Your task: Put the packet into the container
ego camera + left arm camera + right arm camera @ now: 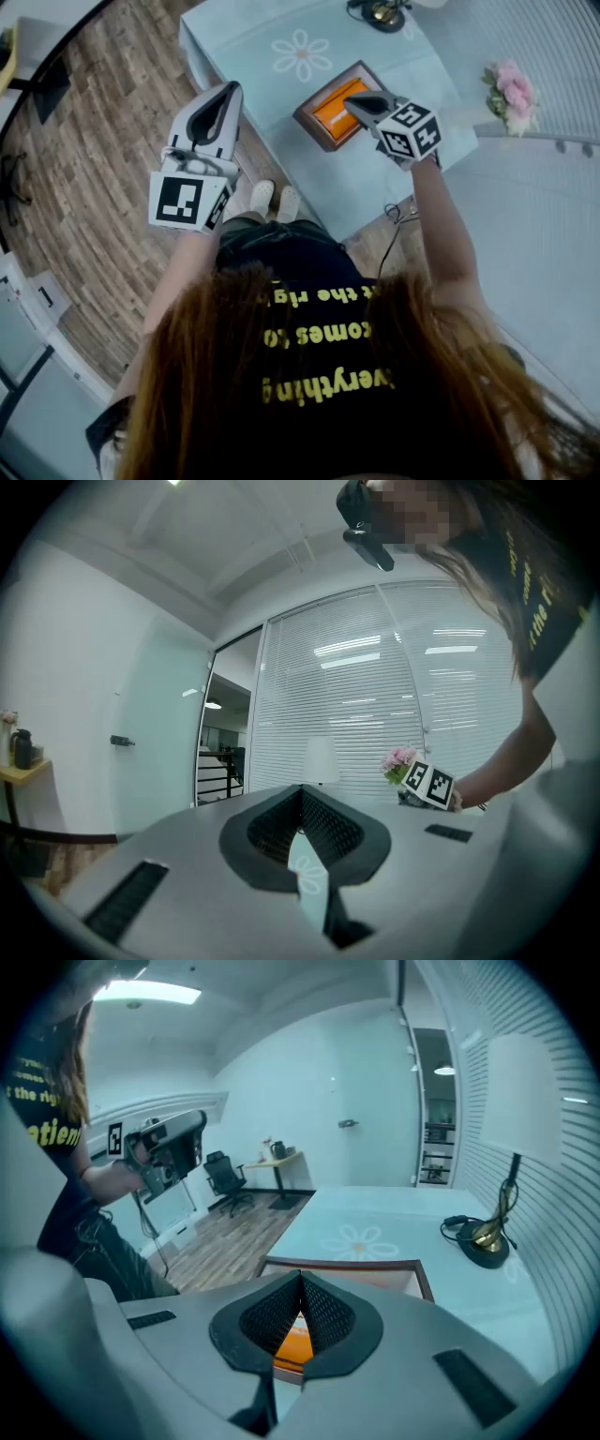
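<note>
Head view: orange packet (339, 108) lies inside the brown-rimmed container (317, 134), upper centre of frame. Right gripper (354, 99) hovers just over it, jaws pinched together on nothing. Left gripper (228, 91), likewise closed and empty, hangs upper left. Packet looks light, floppy, slick: pinch an edge.

The counter (246, 47) (403, 1206) is pale blue, with a white daisy (302, 53) (361, 1239) printed on its top, and it stands on a wood floor (103, 141). A brown-rimmed container (312, 131) (342, 1263) sits just on the near side of the daisy, well in from the edges. A lamp's brass base (380, 13) (487, 1241) with a black cable stands at the far edge.
</note>
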Available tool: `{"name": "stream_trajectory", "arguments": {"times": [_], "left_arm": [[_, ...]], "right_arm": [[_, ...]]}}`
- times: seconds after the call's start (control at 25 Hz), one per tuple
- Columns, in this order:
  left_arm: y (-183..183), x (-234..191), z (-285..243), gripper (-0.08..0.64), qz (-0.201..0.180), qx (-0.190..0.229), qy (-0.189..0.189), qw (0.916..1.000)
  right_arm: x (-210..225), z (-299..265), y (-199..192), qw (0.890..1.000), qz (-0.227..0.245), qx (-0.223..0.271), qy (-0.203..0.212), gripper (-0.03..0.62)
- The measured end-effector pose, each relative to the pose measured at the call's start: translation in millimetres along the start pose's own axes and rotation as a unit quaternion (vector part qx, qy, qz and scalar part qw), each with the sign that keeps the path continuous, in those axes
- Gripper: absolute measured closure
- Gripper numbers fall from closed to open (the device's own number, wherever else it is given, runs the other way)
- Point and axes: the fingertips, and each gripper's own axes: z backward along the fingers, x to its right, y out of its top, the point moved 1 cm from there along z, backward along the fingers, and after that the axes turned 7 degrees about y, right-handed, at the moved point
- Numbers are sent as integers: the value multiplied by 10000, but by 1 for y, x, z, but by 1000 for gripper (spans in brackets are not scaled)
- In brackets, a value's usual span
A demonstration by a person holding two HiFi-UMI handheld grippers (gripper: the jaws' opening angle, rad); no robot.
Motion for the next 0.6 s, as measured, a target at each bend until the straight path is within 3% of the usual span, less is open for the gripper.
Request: {"name": "stream_trajectory", "arguments": {"times": [0.16, 0.32, 0.6], "left_arm": [[1, 3, -3, 558, -17, -5, -30, 10000], [2, 7, -6, 558, -8, 20, -103, 9999], [-1, 18, -6, 558, 51, 1, -303, 9995]], "right_arm": [[4, 7, 8, 9960, -423, 565, -547, 571], [9, 19, 19, 9834, -805, 1169, -1132, 571], [1, 38, 36, 9655, -713, 1764, -1779, 571]]}}
